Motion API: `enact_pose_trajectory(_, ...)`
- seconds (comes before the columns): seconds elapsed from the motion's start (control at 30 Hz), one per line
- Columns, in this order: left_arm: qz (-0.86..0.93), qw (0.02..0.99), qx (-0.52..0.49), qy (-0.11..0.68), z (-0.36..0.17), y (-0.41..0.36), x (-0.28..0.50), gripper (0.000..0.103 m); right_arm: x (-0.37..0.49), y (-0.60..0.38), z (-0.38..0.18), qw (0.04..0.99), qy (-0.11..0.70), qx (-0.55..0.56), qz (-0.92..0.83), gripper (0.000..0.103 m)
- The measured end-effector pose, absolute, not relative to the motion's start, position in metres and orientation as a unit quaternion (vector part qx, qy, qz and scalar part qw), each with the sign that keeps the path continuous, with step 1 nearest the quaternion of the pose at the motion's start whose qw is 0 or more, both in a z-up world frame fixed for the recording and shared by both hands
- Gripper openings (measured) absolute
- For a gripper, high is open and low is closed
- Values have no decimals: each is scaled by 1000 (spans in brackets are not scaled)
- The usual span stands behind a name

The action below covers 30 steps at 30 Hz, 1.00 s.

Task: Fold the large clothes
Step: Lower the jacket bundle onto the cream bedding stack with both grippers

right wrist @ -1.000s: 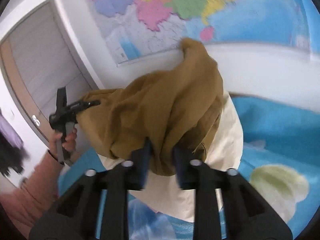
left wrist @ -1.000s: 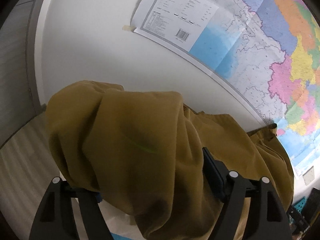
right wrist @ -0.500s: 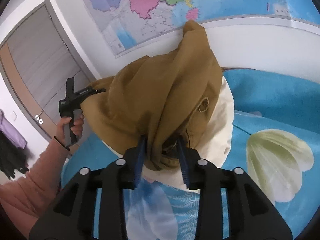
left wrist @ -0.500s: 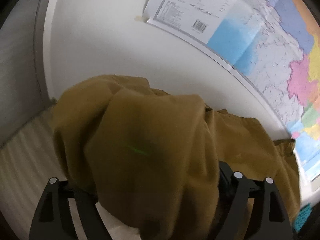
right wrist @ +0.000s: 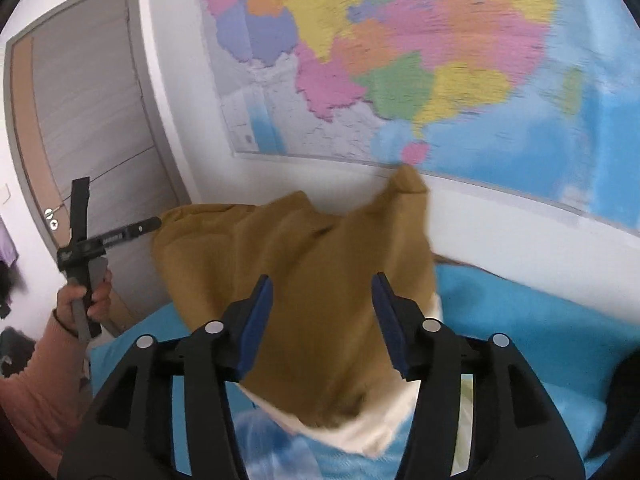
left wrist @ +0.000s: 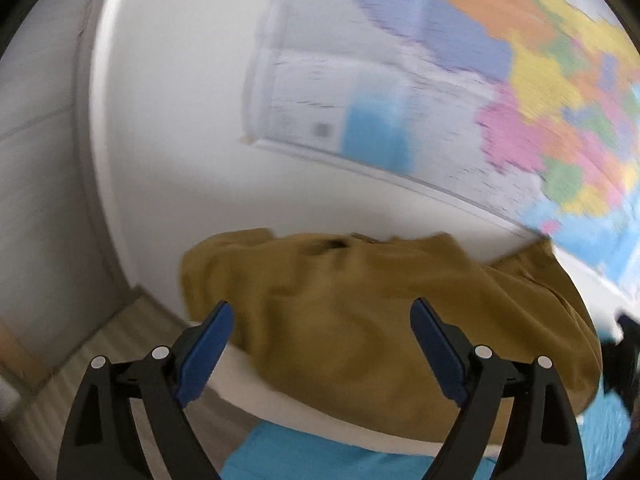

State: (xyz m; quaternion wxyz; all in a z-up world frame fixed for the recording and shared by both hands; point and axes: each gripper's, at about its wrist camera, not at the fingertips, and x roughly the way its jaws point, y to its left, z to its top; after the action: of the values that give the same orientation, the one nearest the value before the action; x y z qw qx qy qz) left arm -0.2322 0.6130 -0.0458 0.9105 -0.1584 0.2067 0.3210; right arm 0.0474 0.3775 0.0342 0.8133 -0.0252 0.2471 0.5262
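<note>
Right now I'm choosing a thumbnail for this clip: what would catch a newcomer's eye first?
The mustard-brown garment heaped in the middle, lying on a cream cloth over blue bedding. Behind it, a brightly coloured wall map fills the upper wall. Both the left gripper and right gripper have just been opening, their blue pads clear of the fabric.

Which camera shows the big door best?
The right wrist camera. The grey door fills the picture's left side there, with its frame and handle in plain sight, behind the person's hand holding the left gripper. The left wrist camera shows no door, only a blurry grey strip at its left edge.
</note>
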Motion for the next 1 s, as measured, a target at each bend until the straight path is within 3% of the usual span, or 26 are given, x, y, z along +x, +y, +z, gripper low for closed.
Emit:
enact_pose_trajectory(0.53, 296, 919, -93, 245, -76, 562, -182, 87, 67, 414, -30, 783, 330, -61, 524, 49)
enact_pose_trajectory(0.63, 298, 917, -88, 250, -77, 564, -180, 87, 68, 415, -17, 775, 340, -72, 527, 49)
enact_pose_trajectory(0.83, 317, 915, -87, 235, -58, 587, -181, 91, 91, 424, 33, 804, 287, -67, 516, 52)
enact_pose_trajectory(1.0, 351, 896, -136, 238, -49, 640, -176, 91, 139, 461, 18, 804, 347, -52, 481, 50)
